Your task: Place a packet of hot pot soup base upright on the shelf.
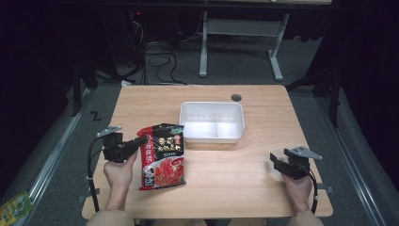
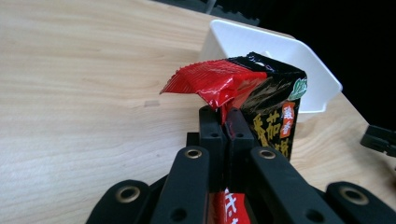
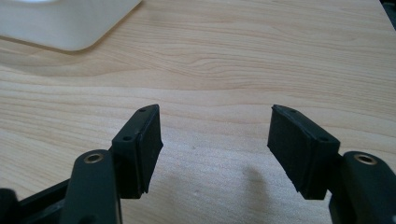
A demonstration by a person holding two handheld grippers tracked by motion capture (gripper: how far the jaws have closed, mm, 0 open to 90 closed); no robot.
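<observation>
Left gripper (image 1: 136, 142): jaws pinching the upper left edge of the seasoning packet (image 1: 162, 155); in the left gripper view the pads (image 2: 212, 135) are pressed together on the crimped red seal, a thin flap that gives a firm hold.
Seasoning packet: red and black foil pouch, top end raised toward the gripper, bottom edge apparently resting on the surface (image 1: 235, 169) (contact cannot be confirmed from above); it stands just in front of the tray.
White tray (image 1: 212, 121): two-compartment plastic container, nothing in either half, set mid-surface within reach of both hands; judged the likely destination for the packet.
Right gripper (image 1: 277, 162): jaws spread wide with nothing between them, held low over bare wood at the right, well apart from the packet (apparently kept clear while the left does the lifting).
Risk: an edge grip lets the pouch swing or sag.
</observation>
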